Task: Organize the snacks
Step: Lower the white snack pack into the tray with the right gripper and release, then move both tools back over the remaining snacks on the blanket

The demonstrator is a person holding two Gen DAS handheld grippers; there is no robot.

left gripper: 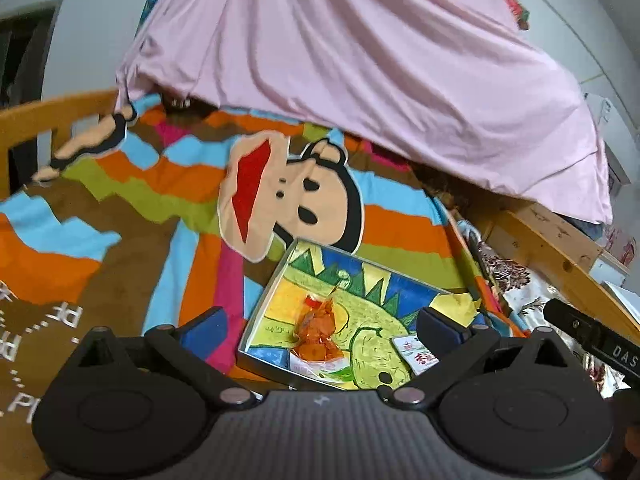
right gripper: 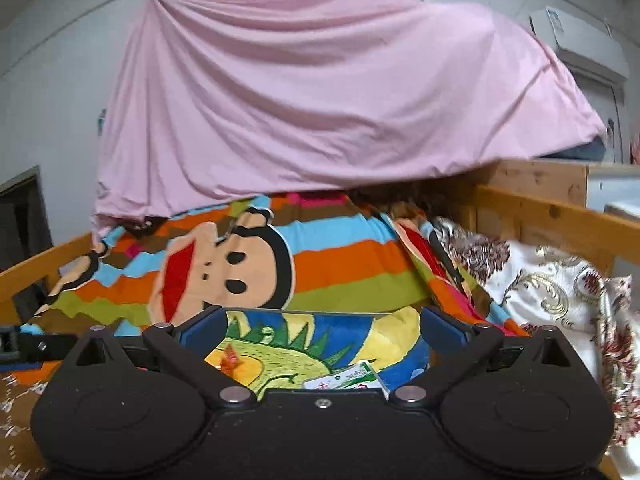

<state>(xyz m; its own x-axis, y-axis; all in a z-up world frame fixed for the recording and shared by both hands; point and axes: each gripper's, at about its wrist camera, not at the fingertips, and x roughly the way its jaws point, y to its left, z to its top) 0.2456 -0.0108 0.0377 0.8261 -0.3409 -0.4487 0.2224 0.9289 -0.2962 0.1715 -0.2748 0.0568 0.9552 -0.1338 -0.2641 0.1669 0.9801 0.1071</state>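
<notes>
A shallow box (left gripper: 262,304) lined with a bright dinosaur drawing lies on the bed. Inside it lie an orange snack packet (left gripper: 316,332) and a white, green and red packet (left gripper: 416,354). My left gripper (left gripper: 320,328) hovers just short of the box, open wide, nothing between its pads. The right gripper's black body (left gripper: 592,336) pokes in at the right edge. In the right wrist view the same box (right gripper: 340,332) sits right ahead, with the orange packet (right gripper: 232,356) and the white packet (right gripper: 348,378) in it. My right gripper (right gripper: 320,328) is open and empty.
The box rests on a striped blanket with a cartoon monkey (left gripper: 296,200). A pink sheet (left gripper: 360,72) hangs over the far end of the bed. Wooden bed rails (right gripper: 560,216) run along both sides. A floral cloth (right gripper: 552,280) lies at the right.
</notes>
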